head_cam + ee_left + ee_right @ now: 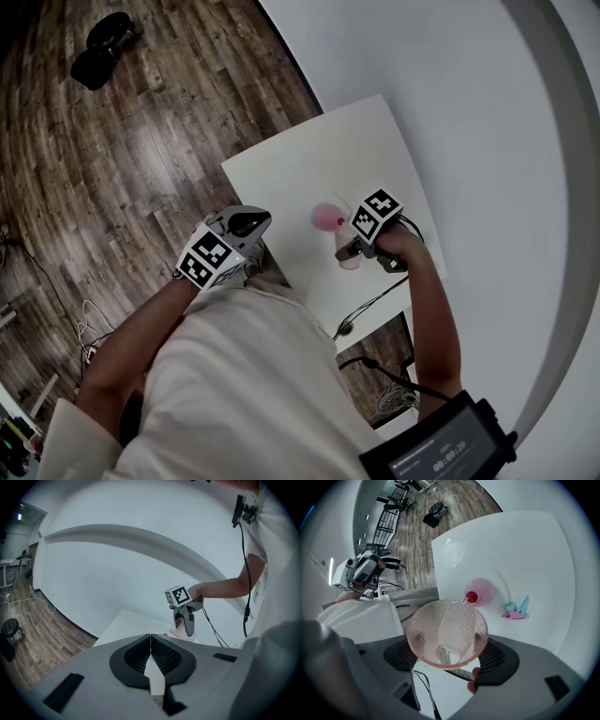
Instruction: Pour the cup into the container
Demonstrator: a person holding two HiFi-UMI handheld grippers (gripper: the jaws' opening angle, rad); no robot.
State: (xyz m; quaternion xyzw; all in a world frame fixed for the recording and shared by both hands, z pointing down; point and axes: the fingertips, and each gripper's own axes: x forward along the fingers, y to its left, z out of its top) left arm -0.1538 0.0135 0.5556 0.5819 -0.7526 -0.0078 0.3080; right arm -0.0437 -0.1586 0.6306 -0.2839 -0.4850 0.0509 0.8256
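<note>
Head view: left gripper (248, 225) hovers at a white table's (281, 178) near edge, right gripper (352, 251) beside a round pink translucent container (325, 217); left gripper view: jaws pressed together, empty; right gripper view: jaws clamp a tipped, dimpled pink plastic cup (447, 632), rim beside that container.

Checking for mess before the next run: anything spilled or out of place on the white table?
No sure spill. A faint glossy patch lies on the table apart from the pink container; whether puddle or clear film, I cannot tell. The right gripper holds the cup tilted.
</note>
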